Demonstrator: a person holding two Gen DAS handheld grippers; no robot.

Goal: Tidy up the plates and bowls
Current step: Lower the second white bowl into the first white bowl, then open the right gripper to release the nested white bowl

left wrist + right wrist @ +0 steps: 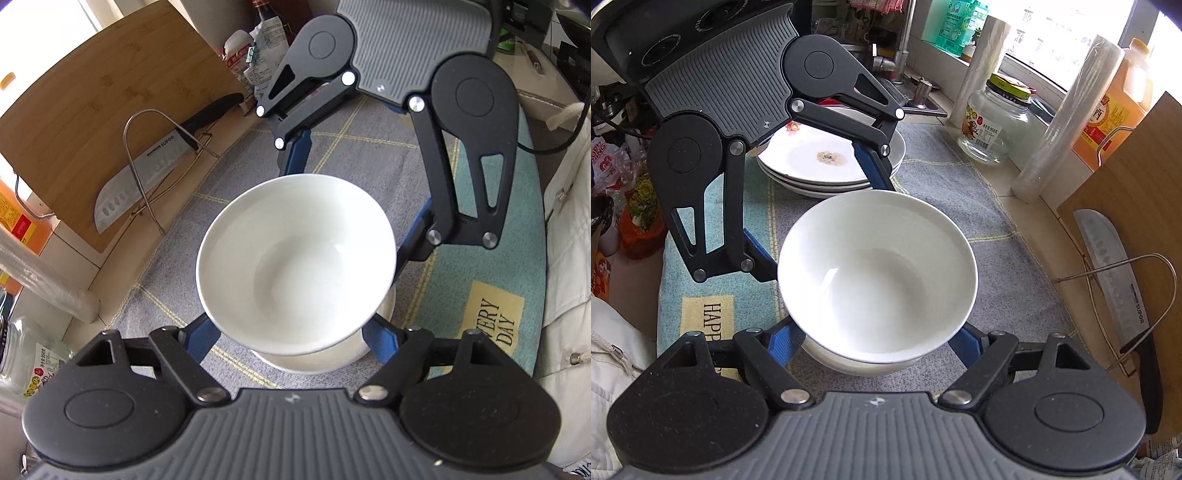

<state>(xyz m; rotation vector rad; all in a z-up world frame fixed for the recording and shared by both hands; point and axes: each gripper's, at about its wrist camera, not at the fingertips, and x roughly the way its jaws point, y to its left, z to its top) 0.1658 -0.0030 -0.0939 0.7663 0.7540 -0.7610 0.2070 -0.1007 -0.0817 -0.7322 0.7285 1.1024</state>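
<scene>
Two white bowls here: the top bowl [295, 264] sits tilted over the lower bowl [314, 354], which is mostly hidden underneath. Both grippers clamp the top one from opposite sides, the left gripper [291, 338] and right gripper [873, 341], blue pads on its walls, above the grey checked cloth [979, 229]. Behind sits a stack of plates [827, 162], three I think, partly blocked by a gripper. One knife [1108, 258] leans on the cutting board [92, 110].

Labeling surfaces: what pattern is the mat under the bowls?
Grey mat with pale yellow grid lines; clearest in the right wrist view.
</scene>
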